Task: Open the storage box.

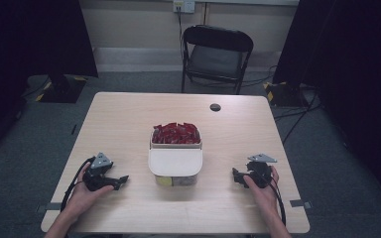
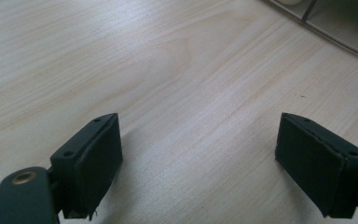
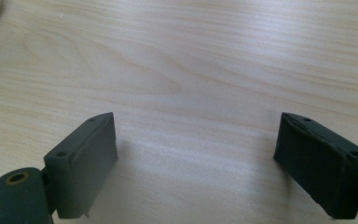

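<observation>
Two grippers rest low on the pale wooden worktop (image 1: 129, 119), one at each side of the near half, each held in a hand that comes in from the near edge; the left gripper (image 1: 121, 180) lies with its fingers (image 2: 91, 161) spread wide and nothing between them, just bare wood grain in the left gripper view, and they point toward the middle of the worktop; the right gripper (image 1: 235, 174) is likewise wide open and empty, its fingers (image 3: 84, 161) aimed inward over bare wood in the right gripper view; each carries a grey three-cornered plate on top and trails a dark cable back along the forearm; between the two, apart from both, stands a white box (image 1: 175, 168) at the centre of the worktop, its near half covered by a pale lid (image 1: 175, 161), its far half open and heaped with red packets (image 1: 176, 133); a corner of the box shows at the top right of the left gripper view; farther on, a small dark hole (image 1: 215, 107) sits near the far edge; beyond the worktop a black folding chair (image 1: 216, 57) stands on grey floor.
</observation>
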Available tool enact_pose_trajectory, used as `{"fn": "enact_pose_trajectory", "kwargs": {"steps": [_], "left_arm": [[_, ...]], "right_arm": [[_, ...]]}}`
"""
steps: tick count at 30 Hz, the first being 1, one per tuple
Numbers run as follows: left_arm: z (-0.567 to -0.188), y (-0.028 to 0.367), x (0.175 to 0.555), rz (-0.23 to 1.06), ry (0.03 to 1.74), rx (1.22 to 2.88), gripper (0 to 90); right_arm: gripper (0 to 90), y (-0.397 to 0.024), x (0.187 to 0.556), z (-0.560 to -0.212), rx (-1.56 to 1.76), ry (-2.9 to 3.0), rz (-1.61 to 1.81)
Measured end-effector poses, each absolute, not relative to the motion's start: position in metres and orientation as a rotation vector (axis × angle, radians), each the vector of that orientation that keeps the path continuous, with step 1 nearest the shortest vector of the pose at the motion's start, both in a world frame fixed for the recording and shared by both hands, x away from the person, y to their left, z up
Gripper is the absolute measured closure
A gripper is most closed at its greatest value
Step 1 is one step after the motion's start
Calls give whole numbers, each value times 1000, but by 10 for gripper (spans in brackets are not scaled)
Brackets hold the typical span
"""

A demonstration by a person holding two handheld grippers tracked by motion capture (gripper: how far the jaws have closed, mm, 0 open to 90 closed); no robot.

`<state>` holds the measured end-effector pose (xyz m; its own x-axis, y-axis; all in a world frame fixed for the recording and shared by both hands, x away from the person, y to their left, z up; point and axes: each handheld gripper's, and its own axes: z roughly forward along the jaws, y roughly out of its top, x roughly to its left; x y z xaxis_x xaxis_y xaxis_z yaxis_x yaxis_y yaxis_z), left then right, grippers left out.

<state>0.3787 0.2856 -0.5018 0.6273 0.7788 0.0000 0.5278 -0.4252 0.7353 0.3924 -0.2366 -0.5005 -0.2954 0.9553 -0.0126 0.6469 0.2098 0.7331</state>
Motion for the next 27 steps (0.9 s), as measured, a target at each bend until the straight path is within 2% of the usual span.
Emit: {"fn": "enact_pose_trajectory", "kwargs": {"steps": [27], "left_arm": [[-502,286,379,446,1018,2127,141]], "right_arm": [[147,-232,388,-493,1476,2066,923]]}}
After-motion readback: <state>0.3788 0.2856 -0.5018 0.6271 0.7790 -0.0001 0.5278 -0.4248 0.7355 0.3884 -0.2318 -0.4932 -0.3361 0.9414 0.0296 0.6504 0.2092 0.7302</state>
